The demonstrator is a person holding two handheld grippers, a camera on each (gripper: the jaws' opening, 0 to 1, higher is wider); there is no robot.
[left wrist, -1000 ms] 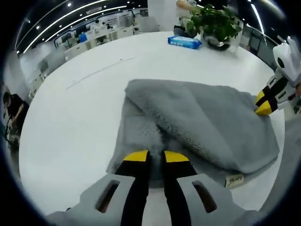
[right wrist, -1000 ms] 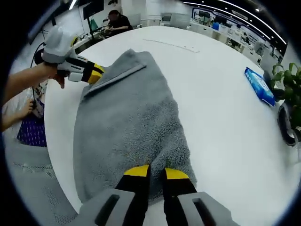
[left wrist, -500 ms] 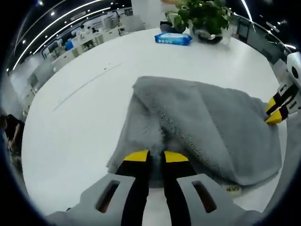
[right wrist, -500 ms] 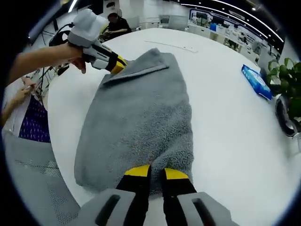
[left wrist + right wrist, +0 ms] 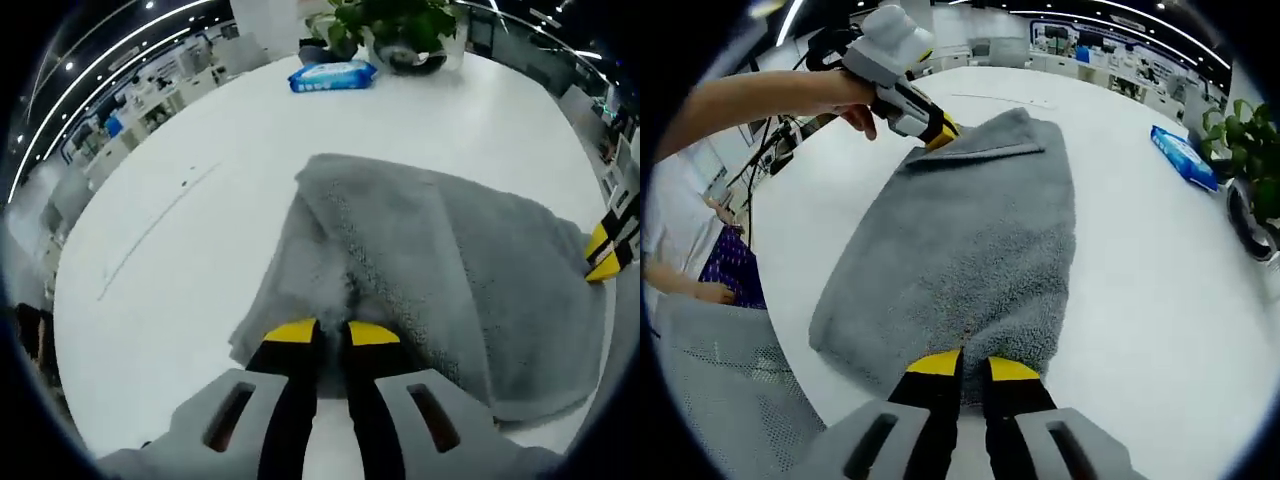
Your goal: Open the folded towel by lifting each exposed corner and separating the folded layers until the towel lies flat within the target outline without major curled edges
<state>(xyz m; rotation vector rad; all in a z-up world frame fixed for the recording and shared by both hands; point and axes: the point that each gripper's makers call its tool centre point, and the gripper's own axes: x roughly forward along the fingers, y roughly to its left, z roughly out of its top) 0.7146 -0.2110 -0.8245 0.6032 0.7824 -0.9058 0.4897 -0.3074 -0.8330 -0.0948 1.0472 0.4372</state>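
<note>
A grey folded towel lies on the round white table; its upper layer is lifted and stretched between the two grippers. My left gripper is shut on one towel corner at the bottom of the left gripper view, and it appears in the right gripper view as the left gripper held by a hand at the far corner. My right gripper is shut on the near corner of the towel. In the left gripper view the right gripper pinches the far right edge.
A blue wipes packet and a potted plant stand at the table's far side; the same blue wipes packet and potted plant are at the right in the right gripper view. A grey mesh chair is near the table edge.
Both grippers have kept their hold on the towel and carried it across the table; the views have swung, and the left hand now sits higher in the right gripper view.
</note>
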